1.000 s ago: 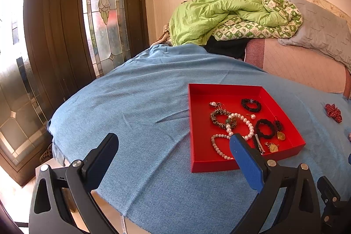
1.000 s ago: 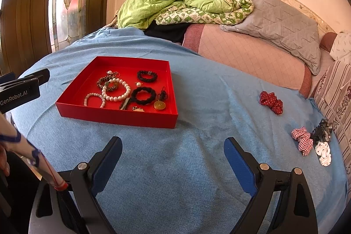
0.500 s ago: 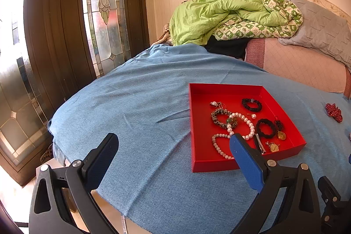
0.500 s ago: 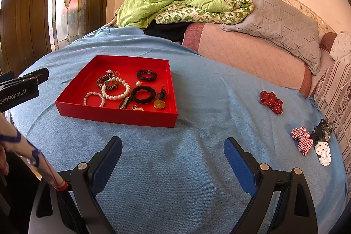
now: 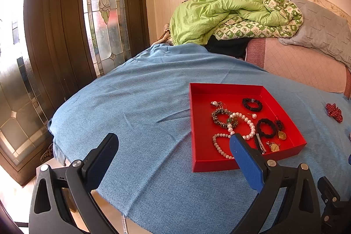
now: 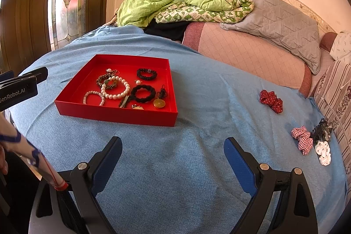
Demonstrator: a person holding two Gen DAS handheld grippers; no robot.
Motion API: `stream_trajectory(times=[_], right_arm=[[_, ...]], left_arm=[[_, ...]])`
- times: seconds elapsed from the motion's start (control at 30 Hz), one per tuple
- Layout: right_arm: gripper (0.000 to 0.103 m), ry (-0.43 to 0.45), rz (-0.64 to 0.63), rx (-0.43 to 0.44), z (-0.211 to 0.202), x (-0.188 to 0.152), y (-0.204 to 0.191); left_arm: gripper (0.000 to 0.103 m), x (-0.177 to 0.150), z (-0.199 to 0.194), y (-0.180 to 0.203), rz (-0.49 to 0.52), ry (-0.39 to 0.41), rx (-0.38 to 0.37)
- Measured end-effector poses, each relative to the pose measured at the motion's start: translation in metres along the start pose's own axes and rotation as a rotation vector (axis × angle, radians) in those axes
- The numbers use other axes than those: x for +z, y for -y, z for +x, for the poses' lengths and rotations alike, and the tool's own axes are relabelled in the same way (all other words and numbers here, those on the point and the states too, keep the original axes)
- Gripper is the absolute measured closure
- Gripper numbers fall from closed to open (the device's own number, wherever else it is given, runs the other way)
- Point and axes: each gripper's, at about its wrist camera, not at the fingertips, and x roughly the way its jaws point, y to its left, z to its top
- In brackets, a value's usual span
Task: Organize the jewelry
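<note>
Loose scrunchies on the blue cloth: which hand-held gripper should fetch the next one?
Right, probably. The right hand-held gripper is open and empty, with the red dotted scrunchie and checked scrunchie on its side. The left hand-held gripper, also open, sits beside the red tray.

Matt red tray (image 6: 114,112) on coarse woven blue cloth (image 6: 197,168).

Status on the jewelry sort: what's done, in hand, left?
Done: bracelets, black hair ties and pendants lie in the red tray. In hand: nothing; left gripper and right gripper are both open and empty. Left: red scrunchie, checked scrunchie, dark claw clip and white scrunchie sit on the blue cloth.
</note>
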Motion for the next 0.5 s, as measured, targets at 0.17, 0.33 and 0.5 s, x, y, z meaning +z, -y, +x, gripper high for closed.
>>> stream_trajectory(times=[0.17,0.33,0.5], right_arm=[[0.007,-0.001,0.0,0.0,0.0004,0.0,0.0001],[0.007,-0.002,0.0,0.0,0.0005,-0.0004,0.0006],[0.007,-0.014,0.036,0.015,-0.001,-0.0006,0.0084]], left_arm=[[0.002,0.0004,-0.0001,0.0009,0.001,0.0,0.001],[0.002,0.0003,0.0005,0.001,0.002,-0.004,0.003],[0.002,-0.0005,0.0036,-0.0039,0.025,-0.023,0.022]])
